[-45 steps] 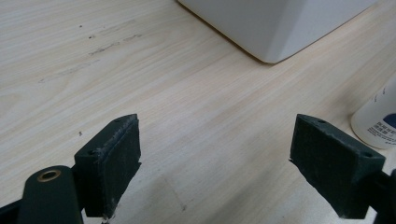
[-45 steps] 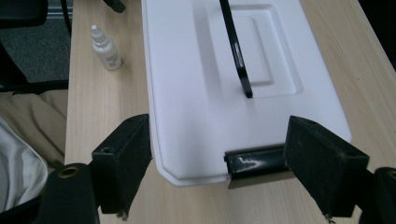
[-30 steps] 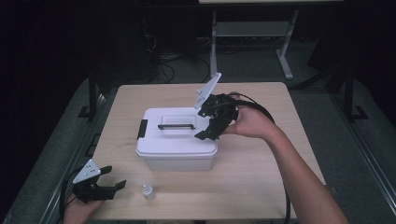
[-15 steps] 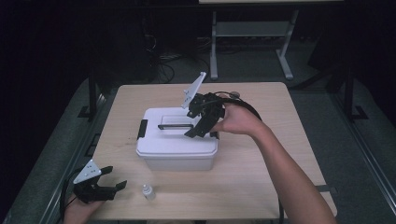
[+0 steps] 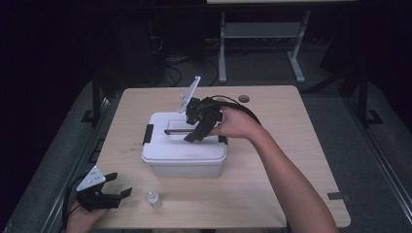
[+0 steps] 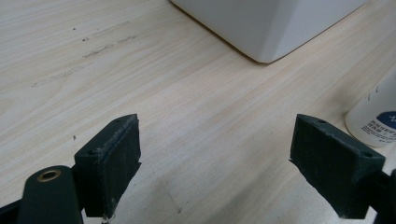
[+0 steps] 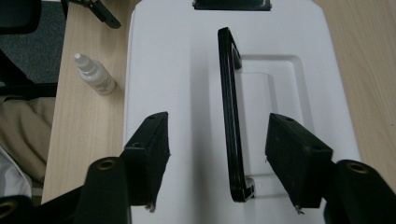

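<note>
High view: the white lidded plastic storage box (image 5: 184, 148) sits mid-table with the right gripper (image 5: 194, 133) over its lid, and the left gripper (image 5: 119, 193) rests unclenched at the near left corner beside a small white dropper bottle (image 5: 154, 199). Right gripper view: the jaws, just closing, straddle the black flat carry handle (image 7: 231, 116) without touching it. Left gripper view: wide-parted jaws over the bare pale wooden table (image 6: 187, 102).

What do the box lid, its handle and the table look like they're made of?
Lid: likely plastic, smooth matte white, with a moulded recess. Handle: probably hard plastic, glossy black, catching light along its edge. Table: pale wood or wood-look laminate; straight grain lines and a few scuffs show, but which of the two is unclear.
</note>
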### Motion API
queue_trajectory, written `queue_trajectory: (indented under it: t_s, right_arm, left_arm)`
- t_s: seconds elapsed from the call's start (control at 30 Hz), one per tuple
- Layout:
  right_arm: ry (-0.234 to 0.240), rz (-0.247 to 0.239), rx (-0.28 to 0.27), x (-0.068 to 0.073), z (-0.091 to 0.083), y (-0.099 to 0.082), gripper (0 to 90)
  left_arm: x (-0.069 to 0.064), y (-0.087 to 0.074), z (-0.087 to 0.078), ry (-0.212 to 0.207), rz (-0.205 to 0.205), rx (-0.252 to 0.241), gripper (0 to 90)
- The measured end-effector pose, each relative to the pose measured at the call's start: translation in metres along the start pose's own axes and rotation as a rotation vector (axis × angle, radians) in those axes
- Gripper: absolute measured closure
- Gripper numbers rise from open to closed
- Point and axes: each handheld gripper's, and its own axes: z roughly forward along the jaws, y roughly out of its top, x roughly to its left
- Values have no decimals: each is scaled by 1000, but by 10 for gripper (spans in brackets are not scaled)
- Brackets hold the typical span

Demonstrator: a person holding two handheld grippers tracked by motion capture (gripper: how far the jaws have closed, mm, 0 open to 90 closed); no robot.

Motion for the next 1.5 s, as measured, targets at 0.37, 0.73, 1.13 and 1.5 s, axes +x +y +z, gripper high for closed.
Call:
queue_trajectory:
  t_s: [0.37, 0.73, 1.13, 1.5]
  right_arm:
    - [-18, -3, 50, -3, 8, 6, 579]
    - [-17, -12, 71, -5, 15, 7, 754]
    - [-9, 19, 61, -15, 19, 9, 764]
    - [1, 22, 76, -23, 20, 18, 798]
  left_arm:
    - [0, 0, 1, -6, 1, 1, 161]
    - [-1, -1, 1, -7, -1, 7, 161]
    - [0, 0, 1, -1, 2, 9, 161]
    - [0, -1, 1, -1, 2, 9, 161]
